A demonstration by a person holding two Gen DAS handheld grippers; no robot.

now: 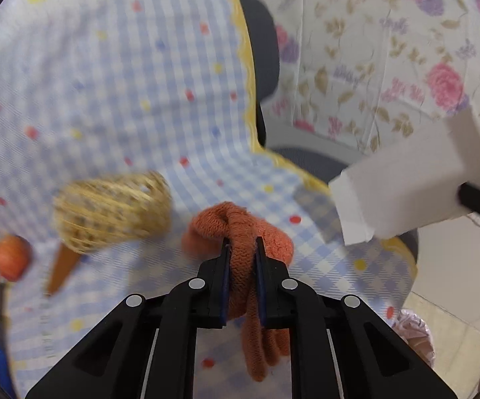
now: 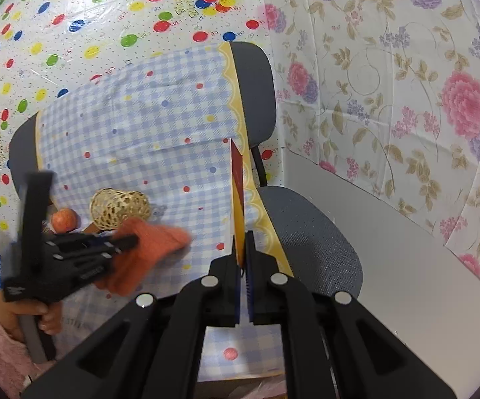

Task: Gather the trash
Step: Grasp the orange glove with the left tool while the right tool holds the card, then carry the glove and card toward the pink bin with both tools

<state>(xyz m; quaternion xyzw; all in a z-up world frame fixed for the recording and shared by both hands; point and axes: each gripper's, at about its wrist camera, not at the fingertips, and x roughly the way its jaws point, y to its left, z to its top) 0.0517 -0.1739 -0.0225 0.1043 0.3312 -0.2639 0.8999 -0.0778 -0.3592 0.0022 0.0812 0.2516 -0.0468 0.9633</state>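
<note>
The left gripper [image 1: 242, 246] is clamped on the orange knitted cloth, possibly a sock or glove [image 1: 240, 229]. The cloth passes between both pads, with one bunched end lying on the blue-and-white checked cover with coloured dots [image 1: 140, 83] and the other end hanging below the jaws. The checked cover is draped over a grey upholstered office chair [image 2: 306, 232].

The right gripper [image 2: 243, 242] is clenched on a flat card or carton. In the right wrist view it appears edge-on as a thin red-and-yellow strip [image 2: 238, 199] rising from the jaws; in the left wrist view the same item appears as a white folded carton [image 1: 402, 193] held out past the right edge of the seat. Both claws are therefore loaded.

Items remaining on the cover:
- a woven straw-coloured wicker basket lying on its side [image 1: 113, 212], just left of the orange cloth;
- a small orange round ball or fruit [image 1: 10, 257] near the left edge;
- a brown cone-shaped piece [image 1: 62, 266] below the basket.

A bin lined with a pale plastic bag [image 1: 412, 332] is partly visible on the tiled floor at the lower right of the left wrist view.

Assessment: the task is in an early-to-middle stage. Two items are gripped but not yet deposited. Transfer to the bin is outstanding. Which of the remaining items count as trash cannot be determined.
</note>
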